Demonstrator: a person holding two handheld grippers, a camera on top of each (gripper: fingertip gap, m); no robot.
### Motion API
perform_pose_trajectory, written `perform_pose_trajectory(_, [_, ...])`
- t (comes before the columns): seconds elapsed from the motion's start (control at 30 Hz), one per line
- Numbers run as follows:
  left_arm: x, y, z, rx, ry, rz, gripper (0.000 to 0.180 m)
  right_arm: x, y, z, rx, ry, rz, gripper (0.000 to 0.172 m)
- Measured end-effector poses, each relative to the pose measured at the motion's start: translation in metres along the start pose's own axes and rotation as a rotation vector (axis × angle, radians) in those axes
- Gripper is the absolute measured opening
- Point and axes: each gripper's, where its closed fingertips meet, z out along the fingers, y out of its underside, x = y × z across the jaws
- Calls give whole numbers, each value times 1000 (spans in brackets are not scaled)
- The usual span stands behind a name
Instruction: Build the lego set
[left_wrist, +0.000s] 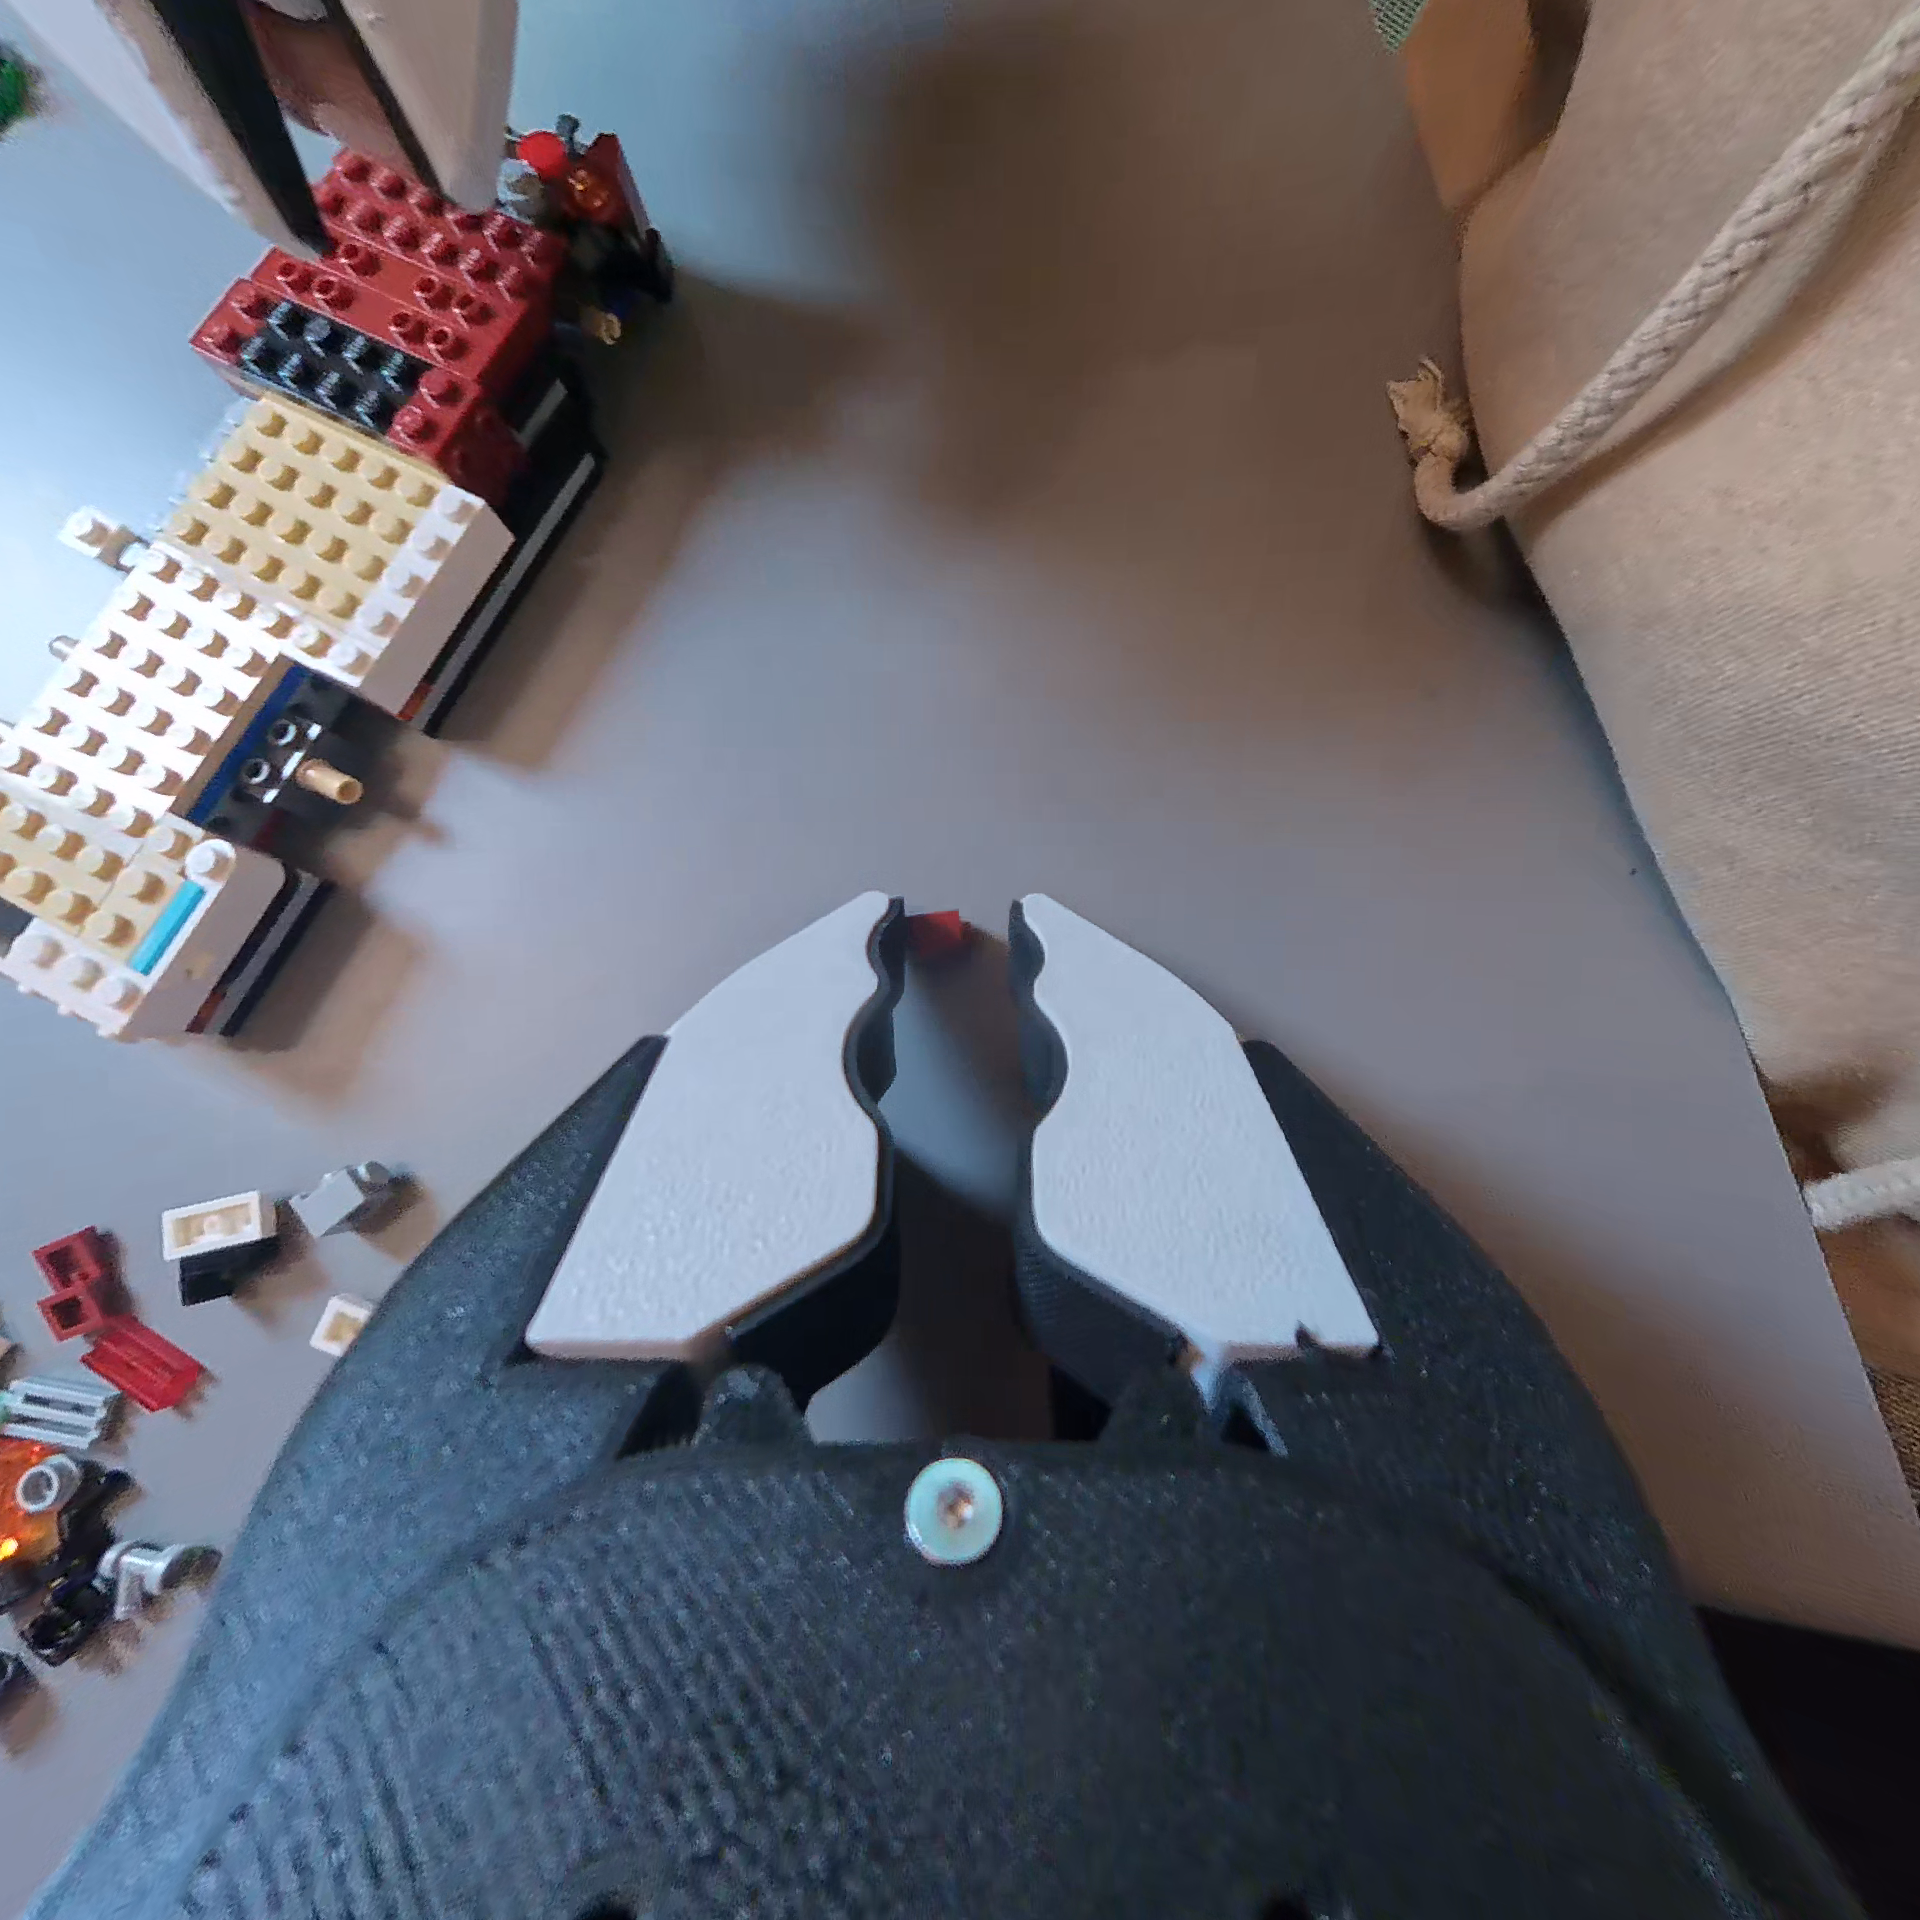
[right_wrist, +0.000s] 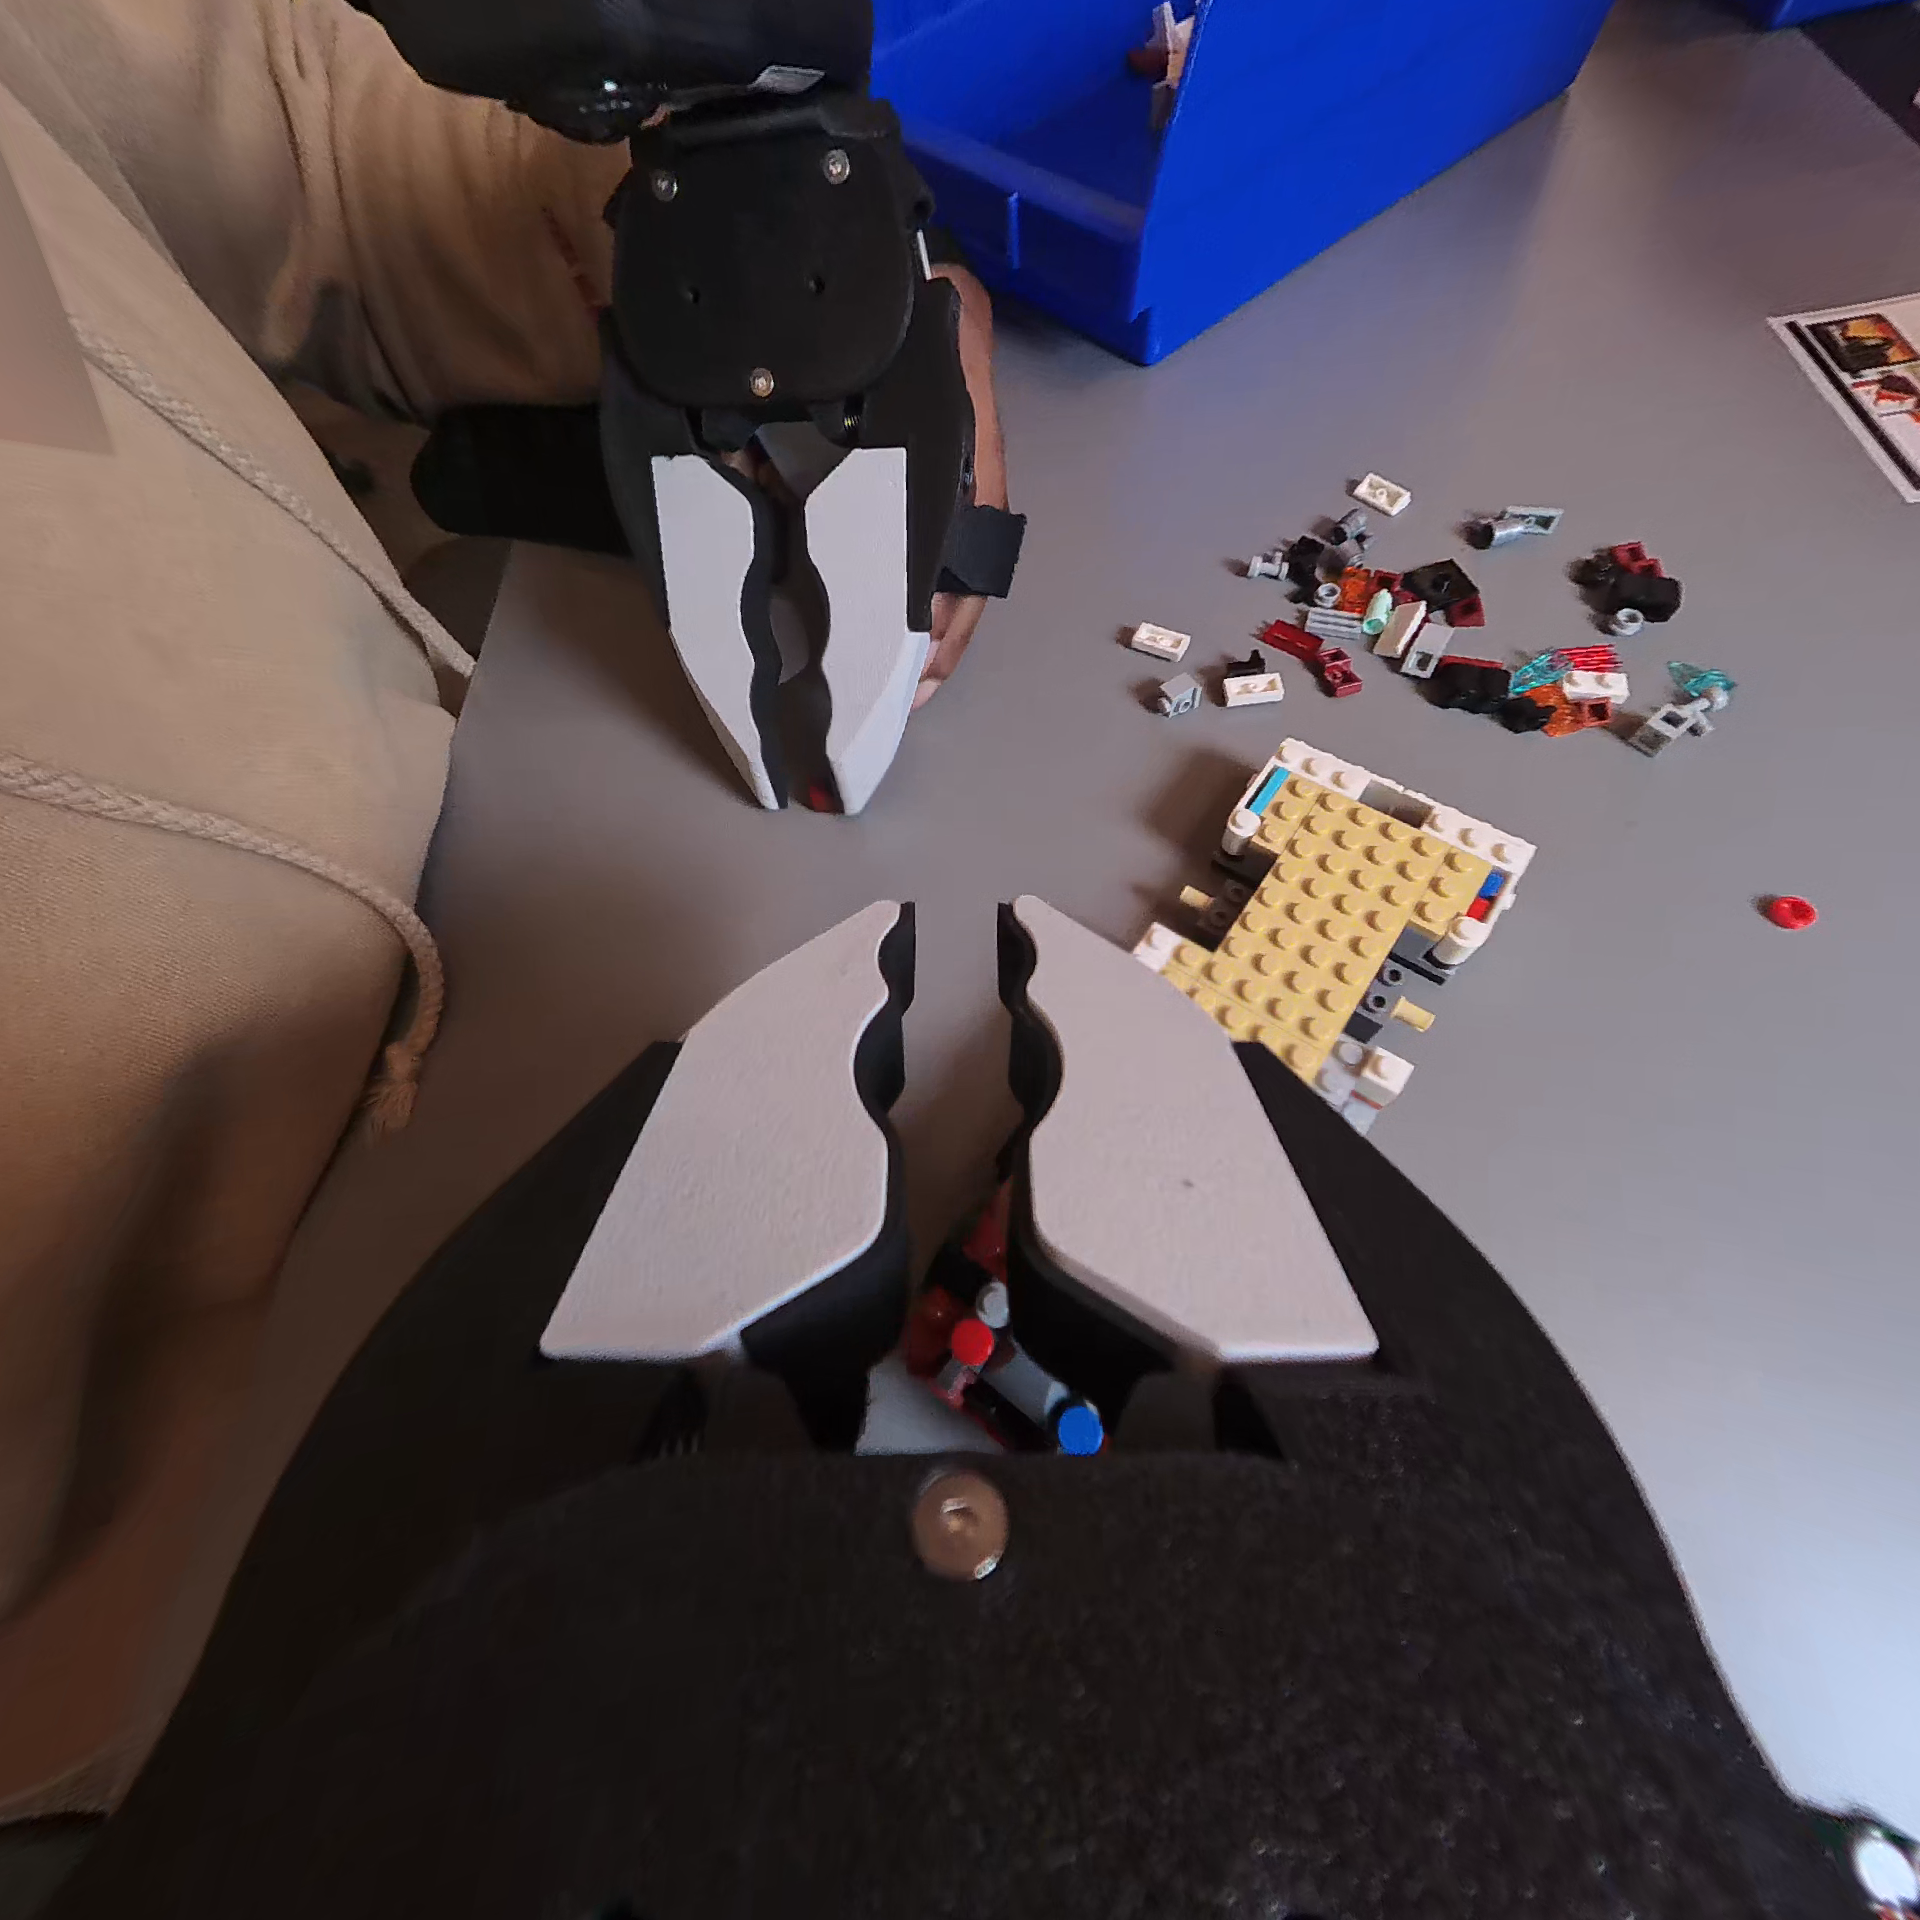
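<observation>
Your right tongs (right_wrist: 956, 935) stand narrowly apart, tips bare, gripping a red-and-black brick assembly (right_wrist: 987, 1340) deep between the fingers. Just beyond, the tan-and-white brick build (right_wrist: 1340, 914) sits on the grey bench (right_wrist: 623, 852). Farther off, your left tongs (right_wrist: 805, 795) point down, narrow, a small red brick (left_wrist: 938, 928) at the left pad, gap at the right. Loose bricks (right_wrist: 1455, 634) and a blue bin (right_wrist: 1195, 156) lie beyond.

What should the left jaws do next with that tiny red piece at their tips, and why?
Probably close a little more. The red piece lies on the table between the left gripper's tips, against one finger with a gap showing on the other side, so it does not look pinched yet.
</observation>
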Motion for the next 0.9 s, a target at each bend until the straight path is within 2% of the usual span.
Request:
perform_pose_trajectory(0.43, [23, 13, -12, -57, 129, 12, 16, -10, 8, 4, -22, -11, 12, 15])
perform_pose_trajectory(0.73, [17, 11, -10, -58, 89, 16, 8, -14, 10, 8, -25, -17, 16, 15])
perform_pose_trajectory(0.8, [5, 3, -9, -10, 20, 24, 8, -17, 10, 11, -32, -4, -3, 15])
perform_pose_trajectory(0.9, [-18, -29, -18, 193, -93, -11, 8, -23, 2, 15, 0, 40, -87, 15])
